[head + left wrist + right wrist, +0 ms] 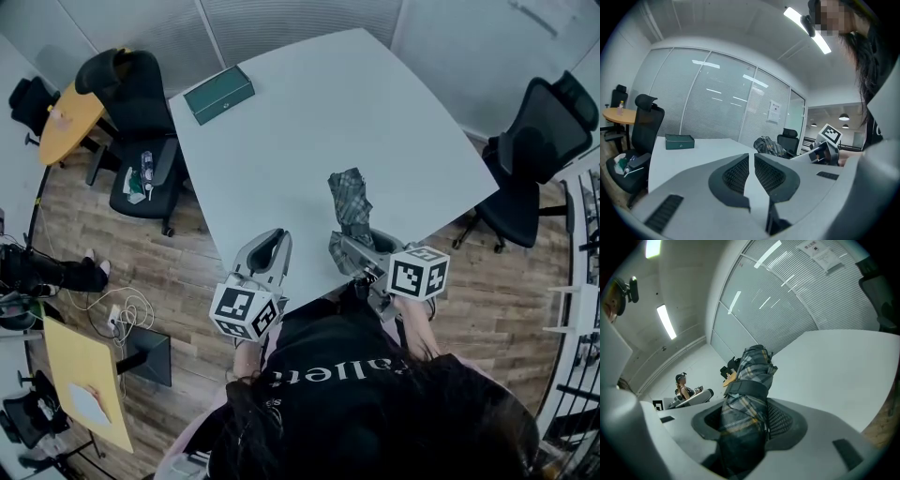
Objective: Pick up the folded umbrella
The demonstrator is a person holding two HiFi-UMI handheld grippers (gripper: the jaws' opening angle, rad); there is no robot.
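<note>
While over table (328, 112) edge, R tongs (361, 253) tight on folded umbrella (351, 202) (plaid); L tongs (273, 242) pressed together.

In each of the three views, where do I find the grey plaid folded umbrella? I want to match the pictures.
Head view: the grey plaid folded umbrella is right of centre, at the near edge of the white table.
Left gripper view: umbrella right of centre, far beyond the jaws.
Right gripper view: umbrella in the centre, held in the right gripper.
Shared landmark: the white table.
</note>
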